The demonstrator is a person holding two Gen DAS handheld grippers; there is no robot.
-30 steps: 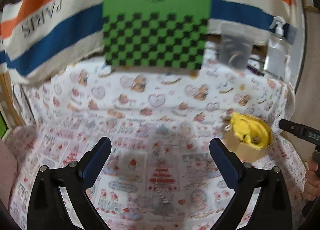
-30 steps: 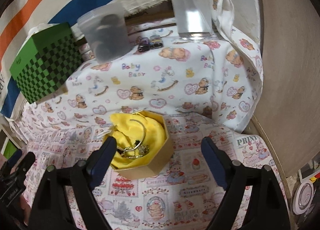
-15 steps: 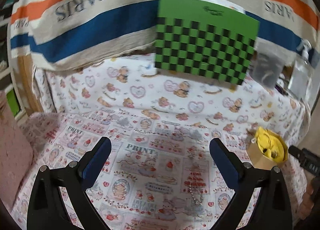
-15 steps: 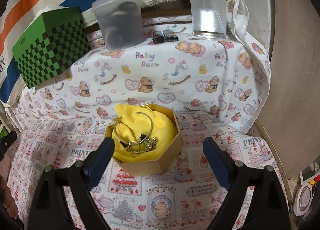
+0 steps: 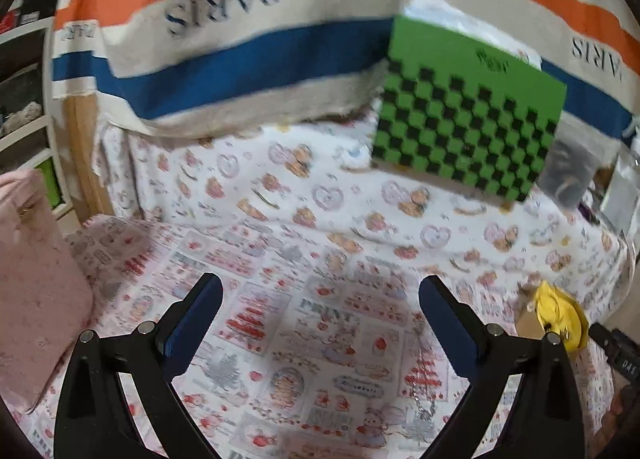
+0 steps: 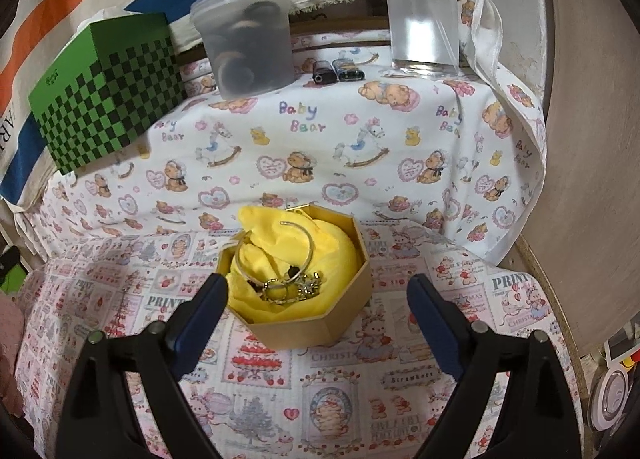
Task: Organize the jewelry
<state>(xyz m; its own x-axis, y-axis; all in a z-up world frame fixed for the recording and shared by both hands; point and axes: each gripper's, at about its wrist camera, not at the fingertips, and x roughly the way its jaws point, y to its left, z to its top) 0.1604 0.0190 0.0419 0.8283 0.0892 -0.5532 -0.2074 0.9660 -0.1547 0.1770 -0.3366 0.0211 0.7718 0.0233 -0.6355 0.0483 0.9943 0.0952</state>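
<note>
A gold hexagonal box [image 6: 296,329] lined with yellow cloth holds a thin bangle [image 6: 276,251] and a cluster of small rings and charms [image 6: 294,287]. My right gripper [image 6: 316,291] is open; the box sits between its blue fingertips with a gap on the right side. My left gripper [image 5: 320,293] is open and empty above the printed cloth. A silver chain [image 5: 423,399] lies on the cloth just inside its right finger. The same box [image 5: 554,317] shows at the far right of the left wrist view, with the black tip of the right gripper [image 5: 616,351] beside it.
A green checkered box [image 6: 108,95] stands at the back left, beside a clear tub [image 6: 248,39] of dark rings, two small dark items [image 6: 338,71] and a clear bottle [image 6: 424,15]. A pink cushion [image 5: 36,279] lies at the left. The table's edge [image 6: 560,299] curves at the right.
The left wrist view has swung left: the green box, the chain and the gold box have slid to the right in it. The right gripper has barely moved over the box.
</note>
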